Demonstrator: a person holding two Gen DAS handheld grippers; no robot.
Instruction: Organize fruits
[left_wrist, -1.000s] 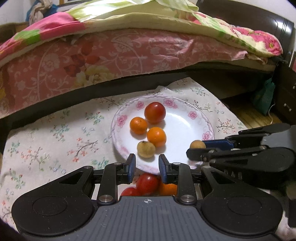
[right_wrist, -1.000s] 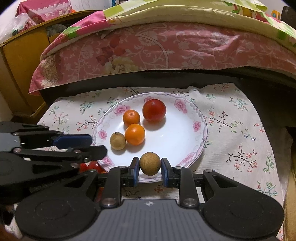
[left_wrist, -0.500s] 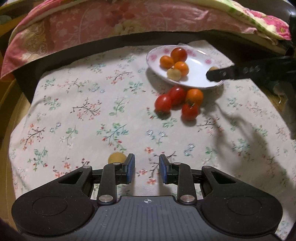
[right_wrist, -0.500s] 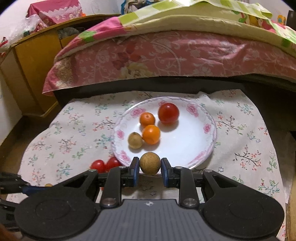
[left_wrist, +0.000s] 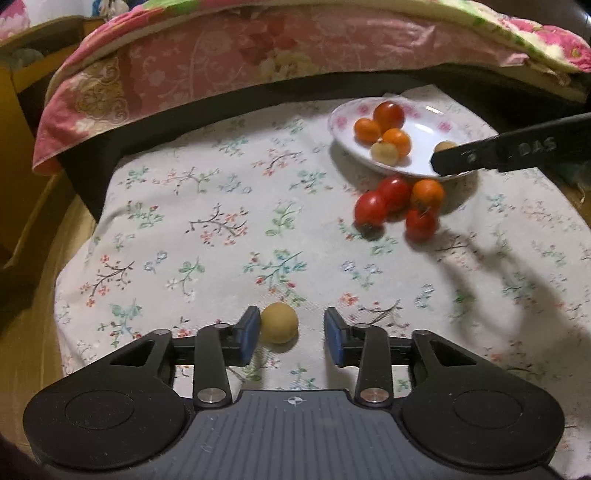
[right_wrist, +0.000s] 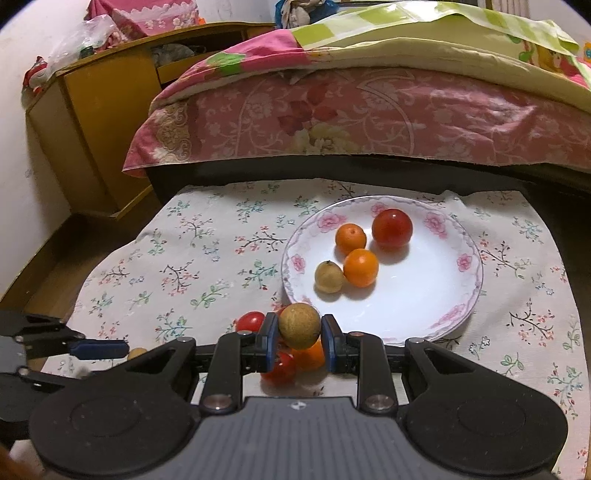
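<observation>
My right gripper (right_wrist: 298, 340) is shut on a brown round fruit (right_wrist: 299, 325) and holds it above the near-left rim of the white floral plate (right_wrist: 458, 314). The plate holds a red tomato (right_wrist: 391, 227), two oranges (right_wrist: 360, 267) and a pale longan (right_wrist: 328, 277). My left gripper (left_wrist: 291, 334) is open low over the cloth, with a tan longan (left_wrist: 279, 322) between its fingers, against the left pad. Loose tomatoes (left_wrist: 370, 208) and an orange (left_wrist: 427, 192) lie on the cloth just in front of the plate (left_wrist: 343, 122).
A floral cloth (left_wrist: 192, 236) covers the low table. A bed with pink quilt (right_wrist: 369, 110) runs along the far edge. A yellow wooden cabinet (right_wrist: 92, 122) stands at the far left. The right gripper's arm (left_wrist: 517, 147) reaches over the plate.
My left gripper has opened wider and closed in on the tan longan, which now sits between its fingers. My right gripper has drawn back slightly from the plate, still holding the brown fruit.
</observation>
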